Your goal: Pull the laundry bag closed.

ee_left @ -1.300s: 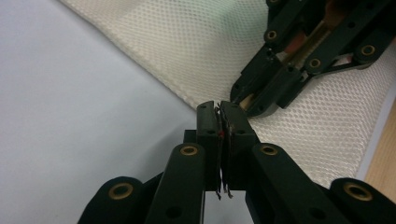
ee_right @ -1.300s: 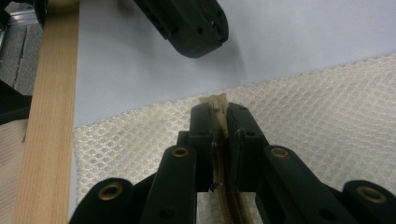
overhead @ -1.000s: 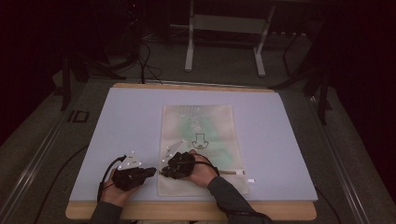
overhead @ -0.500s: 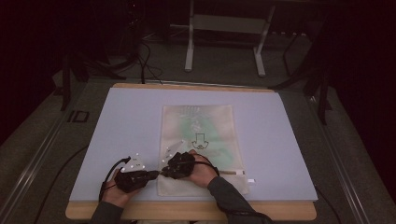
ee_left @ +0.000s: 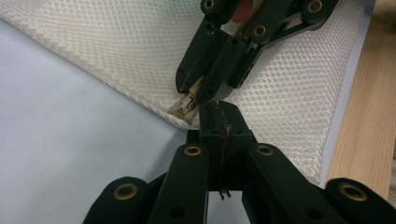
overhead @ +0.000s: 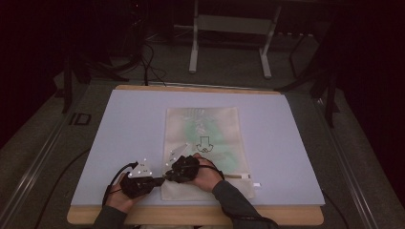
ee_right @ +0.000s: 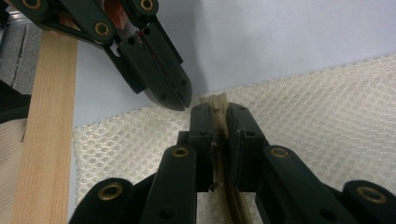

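A white mesh bag (overhead: pixel 203 143) is laid flat on the pale blue mat (overhead: pixel 119 129), and everything is placed against that bag. It is printed with a green pattern and a small dark arrow mark, and its near edge is lined up close to the wooden table edge (overhead: pixel 191 215).

At the bag's near left corner the two tools are brought tip to tip. The left gripper (overhead: pixel 160 180) is held just off that corner, over the mat, and is pointed in towards the bag. Its jaws have just been closing and are now seen pressed together in the left gripper view (ee_left: pixel 219 116), with a thin dark thread caught in the seam between them; what that thread belongs to cannot be told. Their tips are parked right at the corner of the mesh.

The right gripper (overhead: pixel 167 175) is set on the bag itself, at the same corner. In the right gripper view (ee_right: pixel 218 112) its jaws are clamped on the beige zipper tape (ee_right: pixel 217 103), which is run along the bag's near edge. The zipper's end (ee_left: pixel 184 108) is seen poking out beside those tips in the left gripper view.

Both forearms are brought in from the near side of the bag.
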